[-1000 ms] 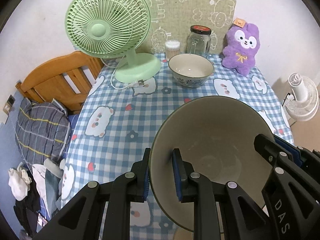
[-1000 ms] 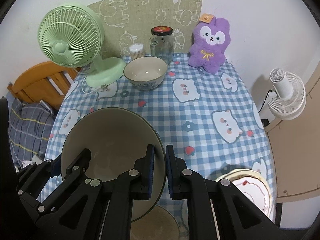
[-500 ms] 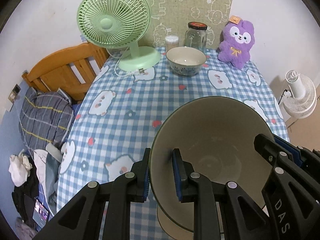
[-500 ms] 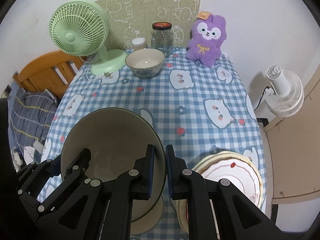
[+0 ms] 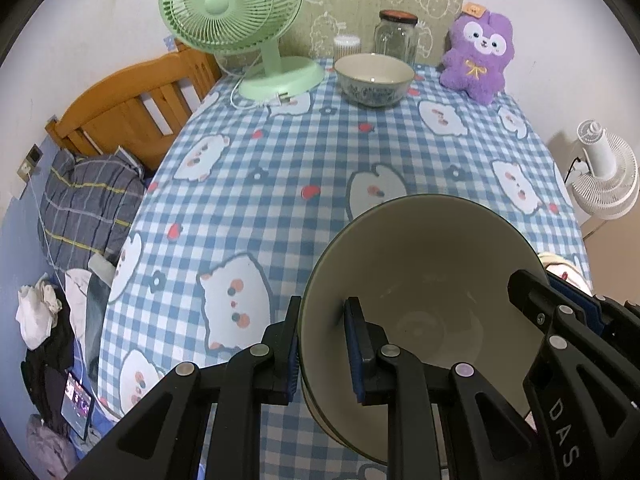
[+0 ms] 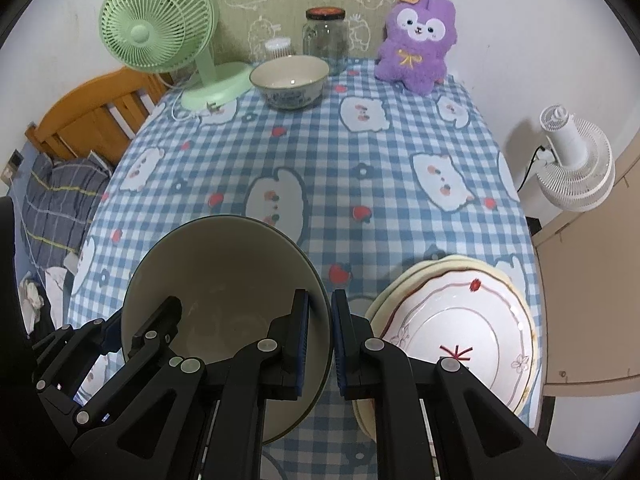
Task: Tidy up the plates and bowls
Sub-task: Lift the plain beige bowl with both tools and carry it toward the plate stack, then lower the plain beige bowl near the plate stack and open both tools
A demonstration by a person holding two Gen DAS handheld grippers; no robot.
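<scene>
Both grippers hold one large cream bowl (image 5: 424, 280) above the near edge of the table. My left gripper (image 5: 322, 344) is shut on its left rim. My right gripper (image 6: 320, 334) is shut on its right rim; the bowl also shows in the right wrist view (image 6: 224, 288). A smaller patterned bowl (image 5: 374, 79) stands at the far end of the table, also in the right wrist view (image 6: 290, 82). A stack of plates (image 6: 460, 328) with a red-and-white plate on top lies at the near right, just right of my right gripper.
On the blue checked tablecloth (image 6: 320, 168) at the far end stand a green fan (image 5: 240, 20), a glass jar (image 5: 396, 36), a small cotton-swab tub (image 5: 347, 46) and a purple plush toy (image 5: 478, 56). A wooden bed frame (image 5: 128, 112) is left, a white floor fan (image 6: 572, 160) right.
Both grippers have pulled back toward the near edge of the table with the large bowl, so more tablecloth shows ahead. The plate stack has come further into the right wrist view.
</scene>
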